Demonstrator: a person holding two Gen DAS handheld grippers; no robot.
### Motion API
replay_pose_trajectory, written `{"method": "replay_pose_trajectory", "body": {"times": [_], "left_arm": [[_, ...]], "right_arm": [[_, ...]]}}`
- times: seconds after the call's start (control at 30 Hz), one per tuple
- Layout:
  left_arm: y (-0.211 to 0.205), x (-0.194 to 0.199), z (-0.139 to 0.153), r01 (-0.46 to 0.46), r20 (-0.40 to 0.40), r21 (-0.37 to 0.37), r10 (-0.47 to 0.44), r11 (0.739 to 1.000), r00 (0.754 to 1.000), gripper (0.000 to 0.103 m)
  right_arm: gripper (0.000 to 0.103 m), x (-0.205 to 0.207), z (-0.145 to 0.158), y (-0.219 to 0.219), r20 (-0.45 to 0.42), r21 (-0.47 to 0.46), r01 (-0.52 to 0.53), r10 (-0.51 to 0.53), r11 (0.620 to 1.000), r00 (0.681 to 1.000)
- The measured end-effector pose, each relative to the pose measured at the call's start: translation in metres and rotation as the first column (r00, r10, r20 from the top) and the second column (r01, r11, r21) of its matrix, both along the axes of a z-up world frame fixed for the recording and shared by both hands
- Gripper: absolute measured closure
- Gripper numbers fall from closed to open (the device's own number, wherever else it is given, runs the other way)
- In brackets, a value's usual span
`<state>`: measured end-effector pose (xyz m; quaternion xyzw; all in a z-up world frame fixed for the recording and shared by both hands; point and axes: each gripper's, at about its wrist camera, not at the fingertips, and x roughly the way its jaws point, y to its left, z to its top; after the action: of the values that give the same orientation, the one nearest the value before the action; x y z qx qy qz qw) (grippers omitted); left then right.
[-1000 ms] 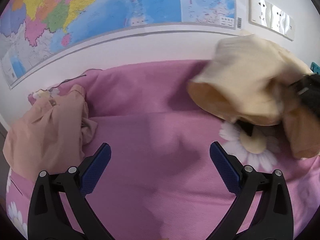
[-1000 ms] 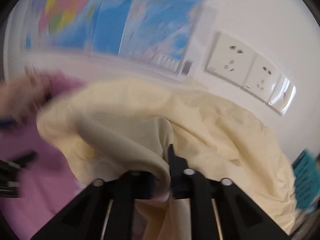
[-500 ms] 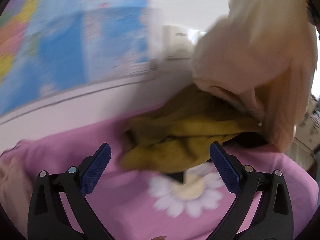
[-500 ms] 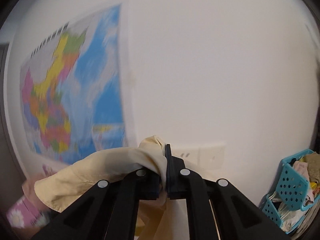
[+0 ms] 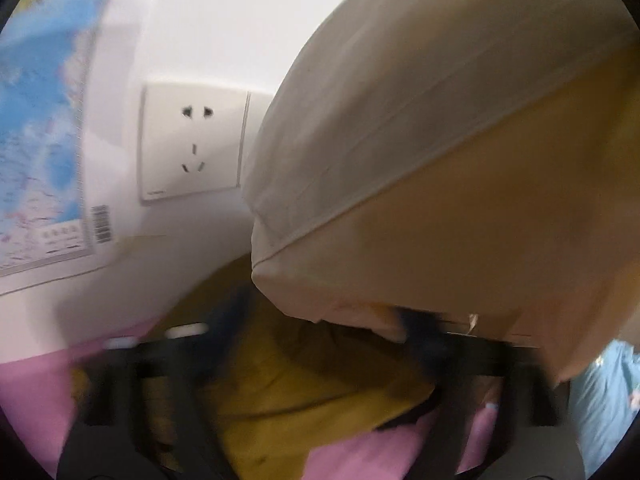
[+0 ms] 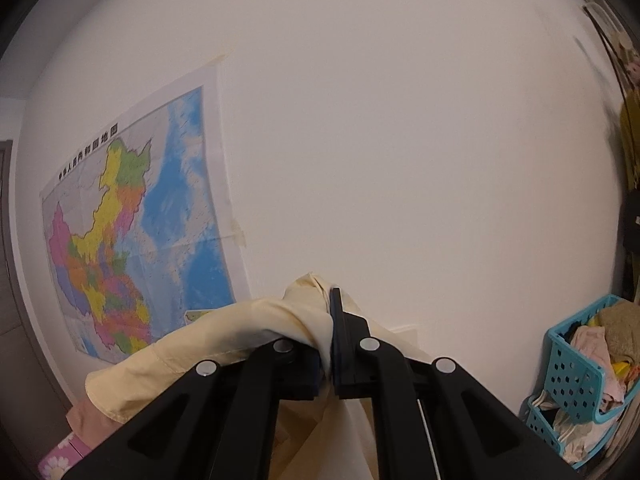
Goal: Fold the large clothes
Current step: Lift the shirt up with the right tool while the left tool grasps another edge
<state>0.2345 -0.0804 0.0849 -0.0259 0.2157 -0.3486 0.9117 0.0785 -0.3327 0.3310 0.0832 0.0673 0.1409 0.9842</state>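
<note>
The right gripper (image 6: 332,344) is now up at wall height, its jaws clamped together on a bunched edge of the pale cream cotton garment (image 6: 224,332), which a second ago was still low over the pink flowered bedspread (image 5: 36,392). The cloth hangs free from that pinch, so the piece is being lifted clear to be shaken out before any fold.

The left gripper (image 5: 320,324), wide apart a moment ago, has swung across to the hanging cream fabric (image 5: 440,160) and its jaws are closing. The lower hem droops over the right-hand finger, but blur hides whether the pads bite yet.

Under the garment lies a crumpled mustard-yellow cloth (image 5: 304,392), close enough to get caught up. On the wall are a white socket plate (image 5: 192,144) and a coloured paper map (image 6: 132,240); a turquoise plastic basket of laundry (image 6: 580,376) stands at the right.
</note>
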Motion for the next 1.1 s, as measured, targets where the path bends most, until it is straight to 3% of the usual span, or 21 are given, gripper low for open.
{"method": "replay_pose_trajectory", "body": {"times": [0.07, 0.1, 0.23, 0.4, 0.47, 0.63, 0.77, 0.9, 0.93, 1.1], "left_arm": [[-0.005, 0.006, 0.006, 0.006, -0.021, -0.009, -0.006, 1.0, 1.0, 0.096], [-0.006, 0.005, 0.013, -0.003, -0.023, -0.018, 0.002, 1.0, 1.0, 0.098], [-0.019, -0.02, 0.062, -0.008, 0.08, -0.004, 0.009, 1.0, 0.997, 0.1], [-0.012, -0.074, 0.141, -0.024, 0.216, -0.08, 0.041, 0.996, 0.976, 0.1], [0.01, -0.104, 0.174, -0.077, 0.28, -0.106, 0.104, 0.991, 0.954, 0.1], [0.091, -0.188, 0.229, -0.153, 0.332, -0.161, 0.199, 0.975, 0.922, 0.101], [0.135, -0.268, 0.249, -0.249, 0.378, -0.133, 0.281, 0.959, 0.882, 0.101], [0.19, -0.376, 0.253, -0.356, 0.397, -0.071, 0.354, 0.932, 0.847, 0.101], [0.197, -0.409, 0.255, -0.373, 0.402, -0.06, 0.364, 0.926, 0.84, 0.101], [0.229, -0.481, 0.262, -0.473, 0.414, -0.034, 0.443, 0.88, 0.795, 0.101]], "right_arm": [[0.099, -0.004, 0.001, -0.01, -0.003, 0.011, 0.018, -0.018, 1.0, 1.0], [0.099, -0.007, 0.002, -0.016, -0.005, 0.015, 0.025, -0.025, 1.0, 1.0], [0.099, -0.03, 0.022, -0.036, 0.022, 0.022, 0.072, -0.073, 0.997, 0.997], [0.099, -0.097, 0.074, -0.042, 0.155, 0.016, 0.093, -0.094, 0.996, 0.983], [0.099, -0.134, 0.099, -0.04, 0.216, 0.007, 0.086, -0.086, 0.996, 0.973], [0.099, -0.205, 0.13, -0.038, 0.278, -0.01, 0.031, -0.027, 0.999, 0.96], [0.098, -0.247, 0.121, -0.028, 0.275, -0.036, -0.066, 0.074, 0.997, 0.959], [0.098, -0.268, 0.095, -0.011, 0.213, -0.044, -0.218, 0.222, 0.975, 0.951], [0.098, -0.274, 0.088, -0.004, 0.189, -0.052, -0.264, 0.269, 0.963, 0.944], [0.098, -0.299, 0.071, 0.021, 0.154, -0.079, -0.427, 0.434, 0.901, 0.888]]}}
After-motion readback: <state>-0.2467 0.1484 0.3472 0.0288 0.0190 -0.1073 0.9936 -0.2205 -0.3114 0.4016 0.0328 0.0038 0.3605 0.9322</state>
